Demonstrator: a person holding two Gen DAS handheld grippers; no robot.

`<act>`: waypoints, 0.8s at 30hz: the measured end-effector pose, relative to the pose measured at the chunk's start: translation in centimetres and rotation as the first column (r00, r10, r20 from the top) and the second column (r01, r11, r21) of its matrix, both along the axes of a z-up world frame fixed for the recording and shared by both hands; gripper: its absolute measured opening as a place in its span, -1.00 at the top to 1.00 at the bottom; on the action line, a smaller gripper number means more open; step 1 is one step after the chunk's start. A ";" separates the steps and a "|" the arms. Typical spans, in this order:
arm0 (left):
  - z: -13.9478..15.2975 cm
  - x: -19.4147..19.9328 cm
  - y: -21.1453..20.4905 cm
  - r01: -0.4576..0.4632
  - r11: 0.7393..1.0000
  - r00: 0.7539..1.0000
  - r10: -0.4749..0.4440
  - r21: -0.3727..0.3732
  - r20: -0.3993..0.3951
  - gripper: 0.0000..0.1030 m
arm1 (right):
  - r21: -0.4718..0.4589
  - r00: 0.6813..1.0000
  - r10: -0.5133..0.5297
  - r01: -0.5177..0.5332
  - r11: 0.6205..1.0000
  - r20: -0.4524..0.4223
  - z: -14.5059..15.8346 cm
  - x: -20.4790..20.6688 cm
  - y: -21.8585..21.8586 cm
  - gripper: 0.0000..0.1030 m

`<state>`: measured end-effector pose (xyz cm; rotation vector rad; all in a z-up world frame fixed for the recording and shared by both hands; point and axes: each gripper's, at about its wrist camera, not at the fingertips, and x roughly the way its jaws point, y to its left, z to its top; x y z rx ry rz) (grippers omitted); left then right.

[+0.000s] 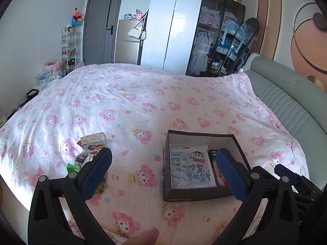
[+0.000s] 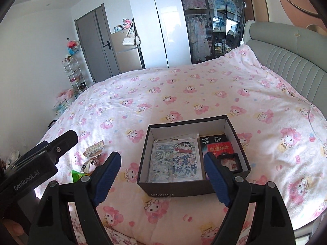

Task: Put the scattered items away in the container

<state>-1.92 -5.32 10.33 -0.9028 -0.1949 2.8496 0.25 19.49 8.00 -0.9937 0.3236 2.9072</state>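
Note:
A dark cardboard box [image 2: 173, 189] sits on the pink-patterned bedspread, holding a cartoon packet [image 2: 177, 159], a black and red pack [image 2: 216, 145] and a small black-framed item [image 2: 231, 161]. My right gripper [image 2: 161, 159] hovers open above the box's near side with nothing between its fingers. My left gripper [image 1: 163, 155] is open and empty too, raised over the bedspread between the box [image 1: 177, 196] and a heap of scattered items [image 1: 92, 149]. That heap of cards, small packets and a green wrapper [image 2: 77, 175] lies left of the box. Each gripper shows in the other's view: the right [image 1: 286, 172], the left [image 2: 59, 143].
The bed [image 1: 143, 94] stretches far ahead, with a padded grey headboard [image 2: 286, 65] on the right. Beyond it stand a white and glass wardrobe [image 1: 175, 30], a grey door and a wire rack [image 1: 68, 47]. A fingertip [image 1: 143, 236] shows at the bottom edge.

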 end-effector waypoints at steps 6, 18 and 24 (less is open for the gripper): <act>-2.8 1.9 0.6 -0.023 0.999 0.999 0.025 -0.046 0.042 -0.99 | 0.080 1.000 -0.002 0.002 0.997 0.000 -0.8 3.3 -1.3 -0.58; -3.5 3.0 1.5 0.016 0.998 0.999 -0.013 -0.066 0.039 -0.99 | 0.063 0.999 -0.024 0.022 0.998 0.029 -2.2 3.9 -0.4 -0.58; -4.0 2.7 2.1 0.010 0.995 0.999 -0.005 -0.102 0.046 -0.99 | 0.051 0.998 -0.016 0.014 0.999 0.054 -3.1 3.5 -0.3 -0.58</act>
